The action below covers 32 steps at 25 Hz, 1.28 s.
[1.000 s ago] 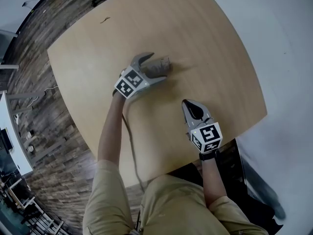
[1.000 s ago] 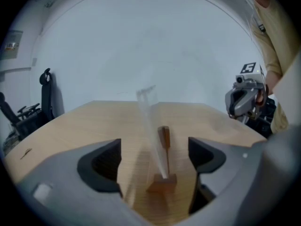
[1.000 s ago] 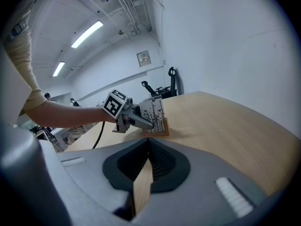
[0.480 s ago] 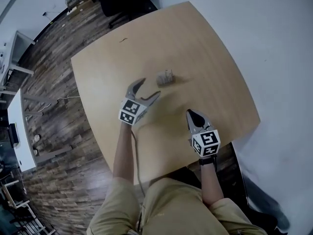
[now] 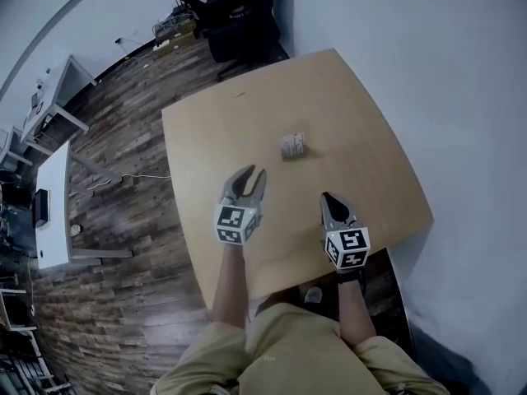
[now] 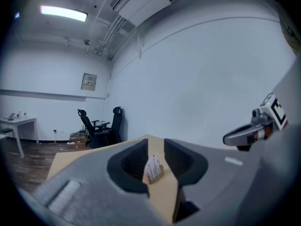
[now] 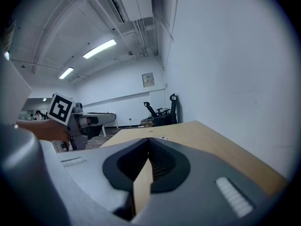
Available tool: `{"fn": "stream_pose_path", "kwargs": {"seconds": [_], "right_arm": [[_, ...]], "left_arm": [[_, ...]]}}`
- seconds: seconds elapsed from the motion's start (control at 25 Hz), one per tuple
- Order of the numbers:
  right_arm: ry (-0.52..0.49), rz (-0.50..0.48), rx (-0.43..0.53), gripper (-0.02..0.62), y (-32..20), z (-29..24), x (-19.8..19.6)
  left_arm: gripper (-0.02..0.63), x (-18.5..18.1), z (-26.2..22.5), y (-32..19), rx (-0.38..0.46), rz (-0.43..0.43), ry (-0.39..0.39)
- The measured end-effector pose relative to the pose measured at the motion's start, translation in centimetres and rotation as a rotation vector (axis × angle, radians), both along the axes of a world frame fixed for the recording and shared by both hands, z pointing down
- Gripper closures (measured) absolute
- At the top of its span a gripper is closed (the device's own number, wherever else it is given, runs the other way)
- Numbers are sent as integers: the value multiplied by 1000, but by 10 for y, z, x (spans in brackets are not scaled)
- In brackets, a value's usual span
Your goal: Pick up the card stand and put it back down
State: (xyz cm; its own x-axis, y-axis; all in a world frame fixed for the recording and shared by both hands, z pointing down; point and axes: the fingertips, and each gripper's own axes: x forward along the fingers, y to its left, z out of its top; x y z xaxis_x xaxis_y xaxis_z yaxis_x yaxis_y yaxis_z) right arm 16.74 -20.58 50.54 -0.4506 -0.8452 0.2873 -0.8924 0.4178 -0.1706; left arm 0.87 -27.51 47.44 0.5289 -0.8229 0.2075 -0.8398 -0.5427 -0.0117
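**Both claws drawn back, card stand left on the table**

A second ago the left gripper stood wide open around the card stand. Now it has drawn back toward the person. The stand sits alone on the table, well ahead of that claw's tips and a little to their right. Its jaws have just been closing and stand a narrow gap apart, with nothing held. The right gripper has pulled back too, its jaws together and empty. Only the left gripper view shows the stand upright with white cards, framed far off in the gap between the jaws. The right gripper view shows its own tips meeting, and the left gripper off to its left.
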Motion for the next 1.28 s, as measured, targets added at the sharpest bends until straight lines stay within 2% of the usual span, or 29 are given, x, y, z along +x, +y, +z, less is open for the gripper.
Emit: {"fn": "stream_pose_path", "kwargs": {"seconds": [0.28, 0.44, 0.56, 0.68, 0.92, 1.28], "right_arm": [[7, 9, 85, 591, 44, -43, -2], [42, -9, 130, 591, 75, -64, -7], [71, -25, 159, 591, 98, -75, -9], [83, -17, 172, 591, 116, -82, -6], [93, -14, 192, 591, 145, -89, 4], [94, -48, 189, 591, 176, -86, -3]], "left_arm": [[574, 17, -38, 79, 26, -92, 70], [604, 27, -45, 122, 42, -119, 62], [604, 28, -44, 150, 32, -155, 99], [604, 28, -43, 176, 30, -178, 97], [605, 39, -37, 216, 32, -179, 96], [606, 49, -35, 252, 30, -168, 89]]}}
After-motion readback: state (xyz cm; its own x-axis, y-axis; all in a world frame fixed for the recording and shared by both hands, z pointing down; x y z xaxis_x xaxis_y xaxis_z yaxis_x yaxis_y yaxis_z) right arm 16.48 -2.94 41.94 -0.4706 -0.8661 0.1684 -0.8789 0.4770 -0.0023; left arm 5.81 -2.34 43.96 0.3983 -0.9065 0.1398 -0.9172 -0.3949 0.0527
